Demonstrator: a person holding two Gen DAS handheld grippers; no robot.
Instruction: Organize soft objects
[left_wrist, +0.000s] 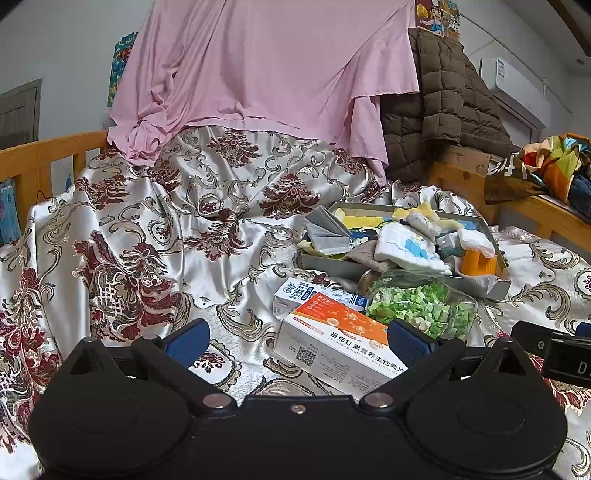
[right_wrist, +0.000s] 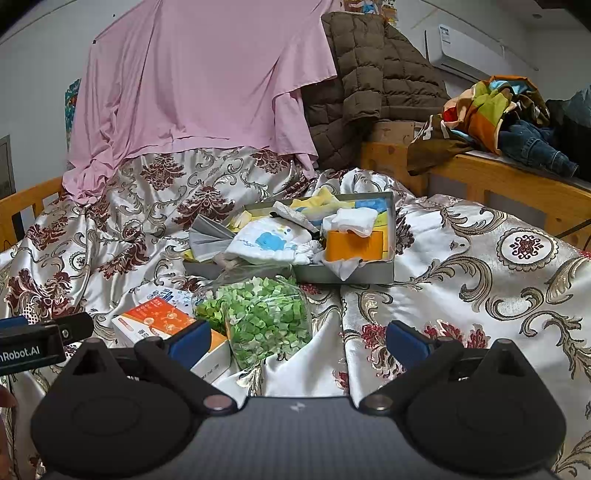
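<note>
Sitting on the patterned bedspread (right_wrist: 480, 266), the grey tray (right_wrist: 354, 275) is piled with soft stuff: a white cloth with a blue print (right_wrist: 271, 242), grey fabric (right_wrist: 208, 236), small socks. The left gripper (left_wrist: 297, 338) and right gripper (right_wrist: 297, 339) both hover spread wide, gripping nothing. A jar of green bits (right_wrist: 264, 314) lies just in front of the tray.

Orange/white medicine box (left_wrist: 340, 347) on bed, touching jar of green bits (right_wrist: 258, 314); AC unit (right_wrist: 469, 51) on wall; wooden rail (left_wrist: 48, 155) left.
</note>
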